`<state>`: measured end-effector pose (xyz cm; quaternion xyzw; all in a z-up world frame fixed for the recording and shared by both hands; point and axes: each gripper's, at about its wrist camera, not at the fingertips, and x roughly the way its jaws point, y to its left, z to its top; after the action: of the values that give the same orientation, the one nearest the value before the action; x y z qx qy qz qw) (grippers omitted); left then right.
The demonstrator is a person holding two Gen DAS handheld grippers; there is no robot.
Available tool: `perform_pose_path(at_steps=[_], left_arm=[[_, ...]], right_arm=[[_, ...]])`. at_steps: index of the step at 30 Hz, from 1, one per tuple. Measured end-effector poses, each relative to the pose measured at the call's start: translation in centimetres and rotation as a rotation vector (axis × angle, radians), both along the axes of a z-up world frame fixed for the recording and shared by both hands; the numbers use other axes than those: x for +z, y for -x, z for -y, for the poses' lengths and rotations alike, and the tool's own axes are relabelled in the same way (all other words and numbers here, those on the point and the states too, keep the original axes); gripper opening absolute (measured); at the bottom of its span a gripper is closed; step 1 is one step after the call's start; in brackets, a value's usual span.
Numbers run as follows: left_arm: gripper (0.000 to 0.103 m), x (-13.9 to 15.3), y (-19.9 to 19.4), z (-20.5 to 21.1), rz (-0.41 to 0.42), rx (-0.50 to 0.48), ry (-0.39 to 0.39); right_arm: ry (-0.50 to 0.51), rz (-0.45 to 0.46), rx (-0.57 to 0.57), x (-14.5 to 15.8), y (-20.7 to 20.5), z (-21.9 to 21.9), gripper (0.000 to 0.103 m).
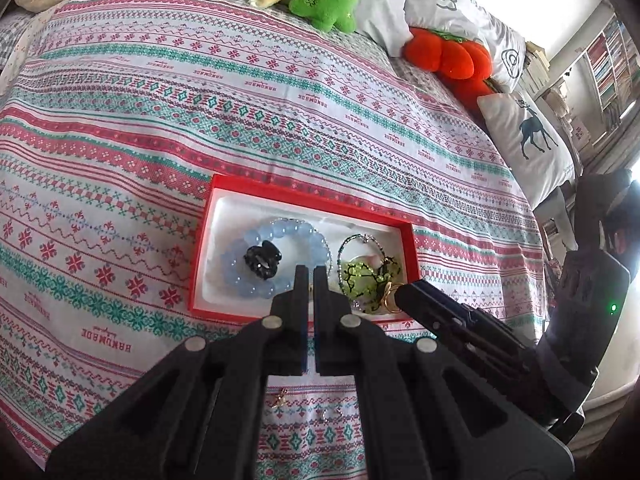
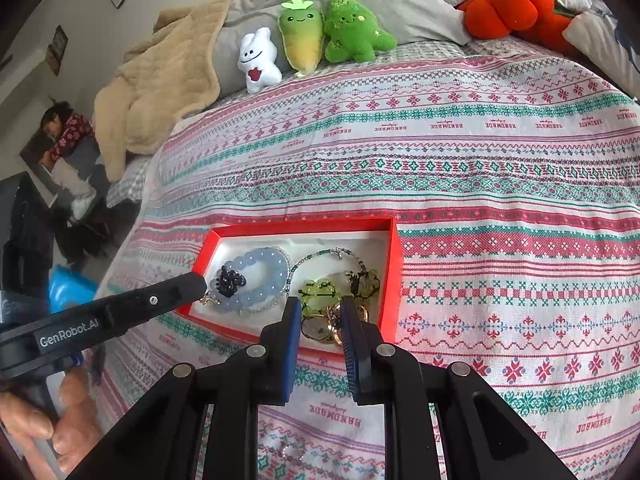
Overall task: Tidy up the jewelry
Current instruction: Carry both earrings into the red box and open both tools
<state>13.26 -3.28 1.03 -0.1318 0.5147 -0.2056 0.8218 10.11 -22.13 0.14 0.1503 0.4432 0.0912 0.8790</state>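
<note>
A red box with a white lining lies on the patterned bedspread. It holds a blue bead bracelet around a black clip, a green pendant necklace and gold rings in the near right corner. My left gripper is shut over the box's near left side, and a small gold piece hangs at its tip. My right gripper hovers over the gold rings, jaws partly apart with nothing pinched.
A gold charm and small silver pieces lie loose on the bedspread in front of the box. Plush toys, pillows and a beige blanket line the far side. The bed's edge drops off left of the box.
</note>
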Motion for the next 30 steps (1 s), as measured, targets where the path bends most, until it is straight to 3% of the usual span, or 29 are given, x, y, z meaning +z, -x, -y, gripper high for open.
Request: perform_pose_path(at_steps=[14, 24, 26, 28, 30], left_arm=[[0.003, -0.2, -0.1, -0.7, -0.015, 0.003, 0.039], [0.003, 0.3, 2.2, -0.8, 0.005, -0.061, -0.037], [0.005, 0.2, 2.6, -0.8, 0.000, -0.075, -0.049], [0.016, -0.2, 3.0, -0.8, -0.012, -0.092, -0.073], [0.016, -0.8, 3.3, -0.8, -0.033, -0.110, -0.094]], right_arm=[[-0.008, 0.055, 0.015, 0.5, -0.2, -0.8, 0.022], [-0.022, 0.033, 0.002, 1.1, 1.0, 0.1, 0.022], [-0.013, 0.025, 0.009, 1.1, 1.3, -0.1, 0.022], [0.000, 0.014, 0.020, 0.9, 1.5, -0.3, 0.022], [0.020, -0.012, 0.030, 0.5, 1.8, -0.6, 0.022]])
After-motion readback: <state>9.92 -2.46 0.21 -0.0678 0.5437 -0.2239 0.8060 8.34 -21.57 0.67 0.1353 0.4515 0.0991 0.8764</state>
